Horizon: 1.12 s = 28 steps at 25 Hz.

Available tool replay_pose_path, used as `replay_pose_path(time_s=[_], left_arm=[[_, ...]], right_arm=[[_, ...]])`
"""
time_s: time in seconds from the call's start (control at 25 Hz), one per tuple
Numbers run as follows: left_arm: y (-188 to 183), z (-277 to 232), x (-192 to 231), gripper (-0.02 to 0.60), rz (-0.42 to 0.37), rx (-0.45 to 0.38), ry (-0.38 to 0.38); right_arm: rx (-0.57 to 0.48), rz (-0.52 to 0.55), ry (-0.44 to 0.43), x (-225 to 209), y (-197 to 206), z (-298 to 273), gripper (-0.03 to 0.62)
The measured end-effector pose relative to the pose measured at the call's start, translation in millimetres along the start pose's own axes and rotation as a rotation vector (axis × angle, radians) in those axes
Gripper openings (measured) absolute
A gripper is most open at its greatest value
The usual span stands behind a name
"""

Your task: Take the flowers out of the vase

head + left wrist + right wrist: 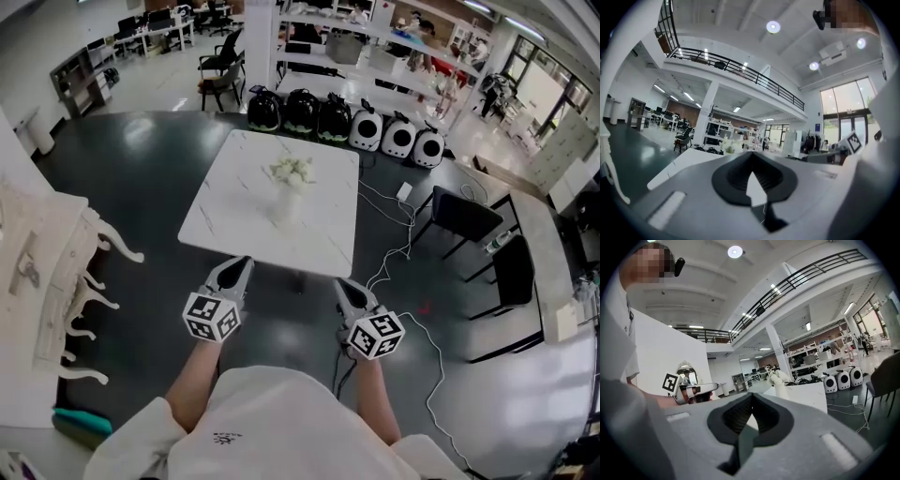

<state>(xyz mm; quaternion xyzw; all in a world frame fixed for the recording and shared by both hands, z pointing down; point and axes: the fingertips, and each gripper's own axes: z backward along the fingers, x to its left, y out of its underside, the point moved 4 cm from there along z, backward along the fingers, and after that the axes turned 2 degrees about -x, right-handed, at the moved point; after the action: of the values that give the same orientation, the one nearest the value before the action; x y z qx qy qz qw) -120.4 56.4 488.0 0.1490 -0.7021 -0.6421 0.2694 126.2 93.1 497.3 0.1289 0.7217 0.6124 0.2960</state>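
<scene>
A bunch of white flowers (pixel 292 172) stands in a pale vase (pixel 288 207) near the middle of a white marble table (pixel 234 216). Both grippers hang short of the table's near edge, well apart from the vase. My left gripper (pixel 241 266) is shut and holds nothing; in its own view the jaws meet at the tip (pixel 751 155), with the flowers (pixel 729 145) small and far beyond. My right gripper (pixel 344 287) is also shut and empty (pixel 751 397). From there the flowers (pixel 778 377) and vase (pixel 782 391) show ahead, slightly right.
Black chairs (pixel 466 218) and a dark desk stand right of the table. Cables (pixel 403 251) trail over the dark floor. A row of black and white pods (pixel 347 120) lines the far side. Ornate white furniture (pixel 56 272) stands at the left.
</scene>
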Motion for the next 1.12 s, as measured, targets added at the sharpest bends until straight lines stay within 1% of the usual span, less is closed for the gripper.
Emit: replay_pose_path(time_s=[0.2,0.52,0.72,1.12], left_arm=[[-6,-20,-18,-0.011,-0.014,-0.028,0.007],[-10,-41,-46,-0.011,-0.030,-0.062,-0.034],[-9,-44,-61,-0.011,-0.034,-0.067,-0.071],[-11,-42,-79,-0.011,-0.053,-0.070,-0.098]], right_arm=[[-0.014,-0.001,-0.024,-13,-13,-7,-0.002],[-0.005,0.011,-0.084,-28,-19,2,-0.001],[-0.001,0.030,-0.108,-36,-20,13,0.000],[0.001,0.030,-0.125,-47,-20,24,-0.001]])
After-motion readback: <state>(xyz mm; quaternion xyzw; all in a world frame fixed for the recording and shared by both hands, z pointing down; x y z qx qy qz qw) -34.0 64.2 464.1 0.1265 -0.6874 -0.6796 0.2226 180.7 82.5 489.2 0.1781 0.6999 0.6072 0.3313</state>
